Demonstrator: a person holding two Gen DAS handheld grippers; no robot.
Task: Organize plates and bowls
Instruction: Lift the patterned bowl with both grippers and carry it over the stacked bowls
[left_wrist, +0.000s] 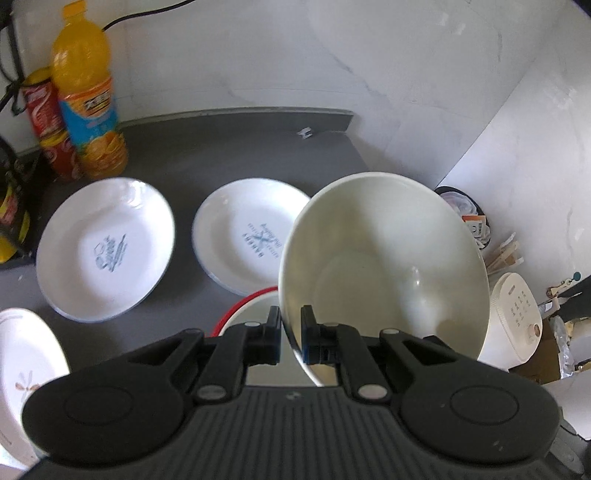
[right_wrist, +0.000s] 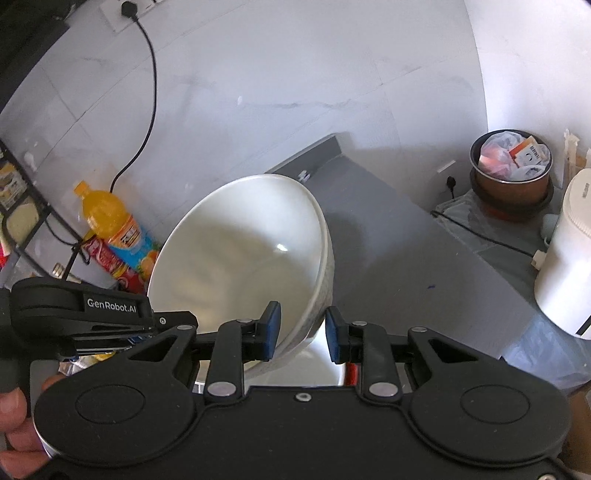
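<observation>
Above the grey tabletop (left_wrist: 229, 155), my left claw (left_wrist: 290, 334) pinches the rim of a glossy, cream-white, deep ceramic bowl (left_wrist: 384, 266), tilted. My right claw (right_wrist: 303, 331) sits slightly parted around its wall.

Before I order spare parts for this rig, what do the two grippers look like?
Both are matte black. The left gripper and right gripper each have two short fingers faced with blue pads, driven by linkage arms with silver pivot pins over a ribbed body with two round black caps. White "GenRobot.AI" lettering shows on the left gripper's side in the right wrist view. No cables are visible on either.
</observation>
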